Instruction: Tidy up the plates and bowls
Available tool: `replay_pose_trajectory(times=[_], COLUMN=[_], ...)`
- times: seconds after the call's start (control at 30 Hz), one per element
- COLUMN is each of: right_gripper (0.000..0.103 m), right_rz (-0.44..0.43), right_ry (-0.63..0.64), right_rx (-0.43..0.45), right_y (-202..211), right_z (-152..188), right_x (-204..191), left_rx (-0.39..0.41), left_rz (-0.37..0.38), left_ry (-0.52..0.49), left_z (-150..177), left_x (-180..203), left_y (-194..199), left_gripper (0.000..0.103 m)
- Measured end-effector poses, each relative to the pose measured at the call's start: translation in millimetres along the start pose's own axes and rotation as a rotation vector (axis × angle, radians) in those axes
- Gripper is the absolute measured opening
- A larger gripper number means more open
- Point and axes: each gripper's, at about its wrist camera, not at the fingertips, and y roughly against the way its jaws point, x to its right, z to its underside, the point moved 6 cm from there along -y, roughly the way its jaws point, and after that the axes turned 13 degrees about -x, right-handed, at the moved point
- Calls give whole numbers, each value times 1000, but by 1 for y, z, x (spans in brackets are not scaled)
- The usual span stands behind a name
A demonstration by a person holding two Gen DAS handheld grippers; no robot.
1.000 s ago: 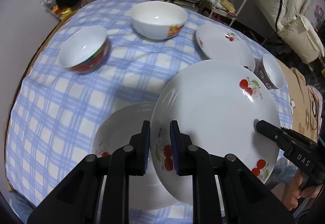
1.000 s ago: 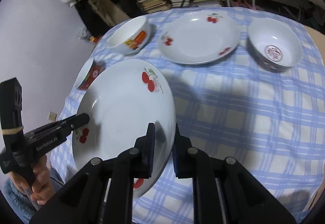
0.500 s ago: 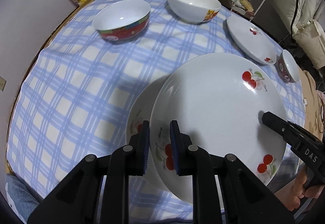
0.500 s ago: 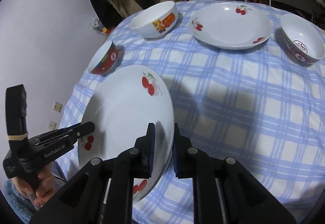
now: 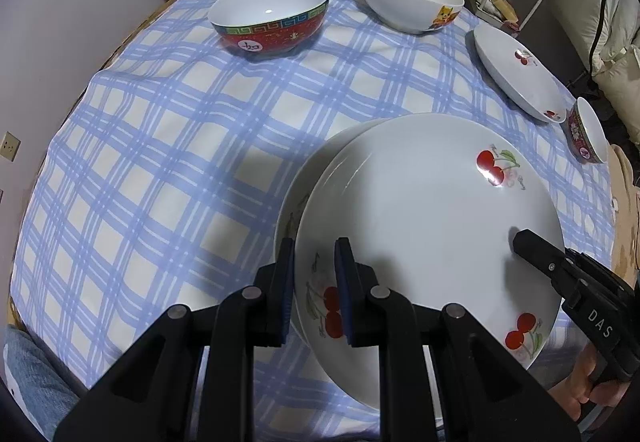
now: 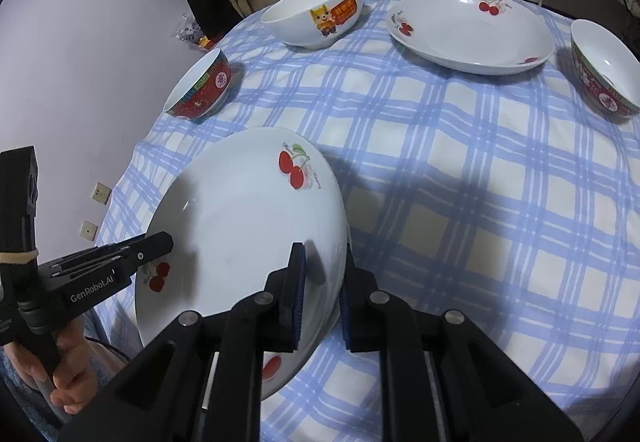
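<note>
Having swung across and down over the last second, both grippers (image 5: pixel 314 282) (image 6: pixel 322 282) clamped the cherry plate's (image 5: pixel 420 226) rims just above the lower plate (image 5: pixel 292 209), nearly stacked.

Held plate carried over the plate on the cloth

In the left wrist view the cherry plate (image 5: pixel 432 226) gripped at its rim has come across to cover nearly all of the second plate (image 5: pixel 298 201) beneath it, which a second ago showed broadly at lower left of the frame and now shows only as a thin crescent. The red bowl (image 5: pixel 272 17) and white bowl (image 5: pixel 412 3) have slid rightward and sit larger at the top of the frame.
</note>
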Motion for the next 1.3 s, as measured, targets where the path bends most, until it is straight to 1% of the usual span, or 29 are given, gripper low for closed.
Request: replay_pose_trajectory(times=[0.2,0.33,0.6,0.73,0.97,1.1,1.17,1.3], right_gripper=[17,17,17,17,17,18,18,18], right_rz=[21,43,47,26,47,40,36,31], right_ry=[13,5,-20,-38,-32,-38,-41,-48], right_rx=[0,4,1,4,14,-9,-5,-8], right_y=[-6,-10,-14,-14,-15,-20,-21,-21], right_z=[3,3,4,5,3,3,3,3], right_x=[-3,-4,2,4,5,8,8,8], left_rx=[-2,-4,-7,0,-6,-9,-10,-3], left_rz=[-15,-19,-16,0,-6,0,4,-17], left_ry=[15,7,-3,5,-10,-7,-4,-13], left_z=[2,3,3,2,1,2,2,4], left_x=[-3,-3,0,-1,0,-1,-2,-1], left_y=[-5,-7,-12,-12,-15,-15,-15,-14], left_gripper=[18,18,18,18,18,18,18,18])
